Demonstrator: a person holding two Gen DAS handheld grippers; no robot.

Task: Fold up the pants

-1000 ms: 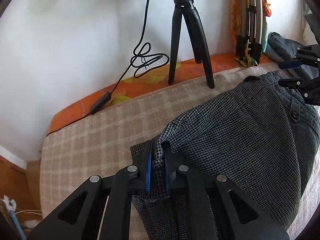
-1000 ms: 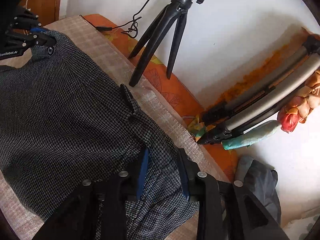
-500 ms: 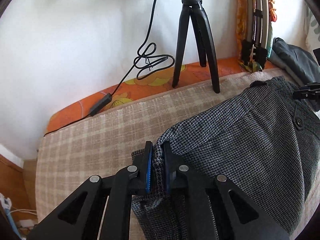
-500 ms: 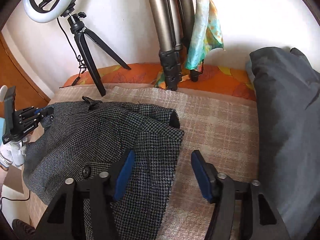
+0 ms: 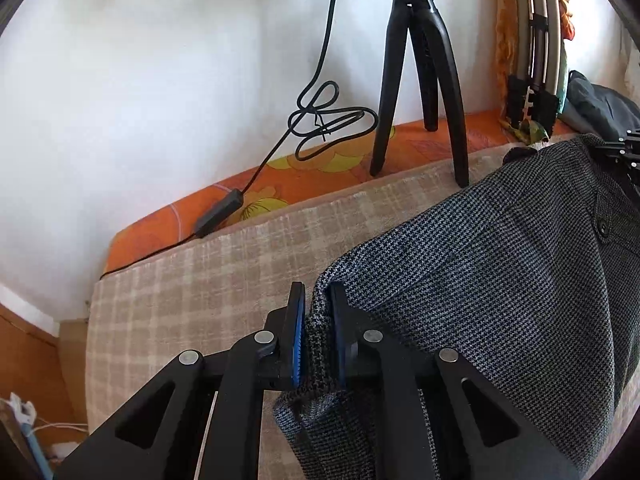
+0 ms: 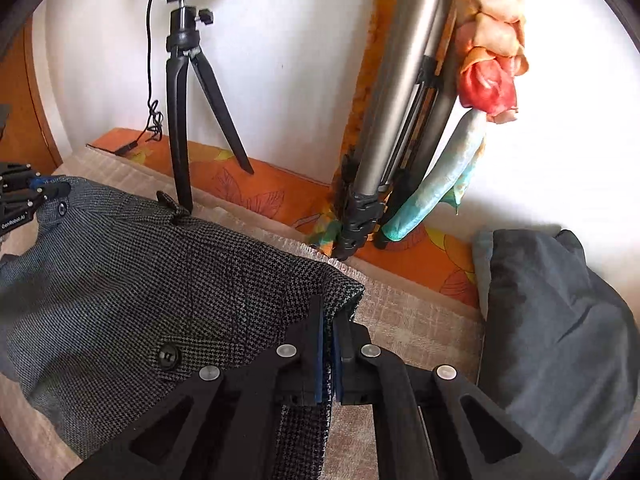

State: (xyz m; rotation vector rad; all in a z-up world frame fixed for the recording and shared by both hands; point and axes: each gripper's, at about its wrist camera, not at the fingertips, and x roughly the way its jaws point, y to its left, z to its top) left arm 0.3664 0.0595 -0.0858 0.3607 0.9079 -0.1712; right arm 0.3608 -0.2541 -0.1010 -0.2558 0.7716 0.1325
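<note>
The left gripper [image 5: 318, 328] is clamped on one edge of the pants [image 5: 480, 280], the right gripper [image 6: 330, 344] on the opposite corner; the garment is held over the checked bedcover [image 5: 192, 288]. A fold seems underway; both edges should next be carried across together.

A plain white wall [image 5: 160, 80] rises behind a beige checked bed cover [image 5: 192, 288], brightly daylit.

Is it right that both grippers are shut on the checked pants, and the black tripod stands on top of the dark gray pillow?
Not quite. Both the left gripper and right gripper are shut on the pants, but the black tripod stands on the orange floral sheet and checked blanket edge, apart from the pillow. The right wrist view shows it.
</note>
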